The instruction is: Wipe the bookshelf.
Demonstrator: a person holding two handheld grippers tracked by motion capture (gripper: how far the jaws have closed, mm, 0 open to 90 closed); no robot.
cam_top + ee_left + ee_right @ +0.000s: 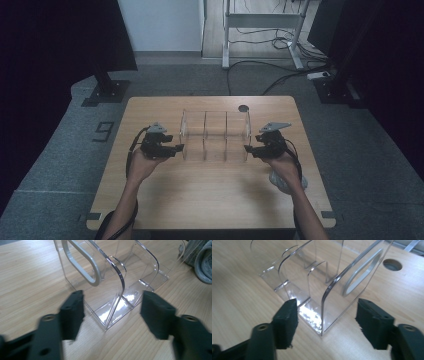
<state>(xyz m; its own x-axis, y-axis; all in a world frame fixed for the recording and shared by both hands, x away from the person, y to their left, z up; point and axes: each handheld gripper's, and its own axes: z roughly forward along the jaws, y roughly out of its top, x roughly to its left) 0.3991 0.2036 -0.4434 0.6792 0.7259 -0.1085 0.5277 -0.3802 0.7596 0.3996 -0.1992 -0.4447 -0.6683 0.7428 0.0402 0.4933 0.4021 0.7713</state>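
A pale wooden bench (210, 195) stood in a dim room, carrying a clear divided rack (215, 135).
The left gripper (176, 148) faced the rack's left end wall with its fingers (72, 312) spread, the wall's edge between them, unpinched; the right gripper (248, 149) mirrored it at the right end wall, fingers (287, 320) likewise spread, probably so both ends could be gripped evenly.

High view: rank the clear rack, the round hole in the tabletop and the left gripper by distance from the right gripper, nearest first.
From the right gripper:
1. clear rack, directly beside its jaw tips, mid-table.
2. round hole, beyond the rack's right end, near the table's far edge.
3. left gripper, across the rack at its left end.
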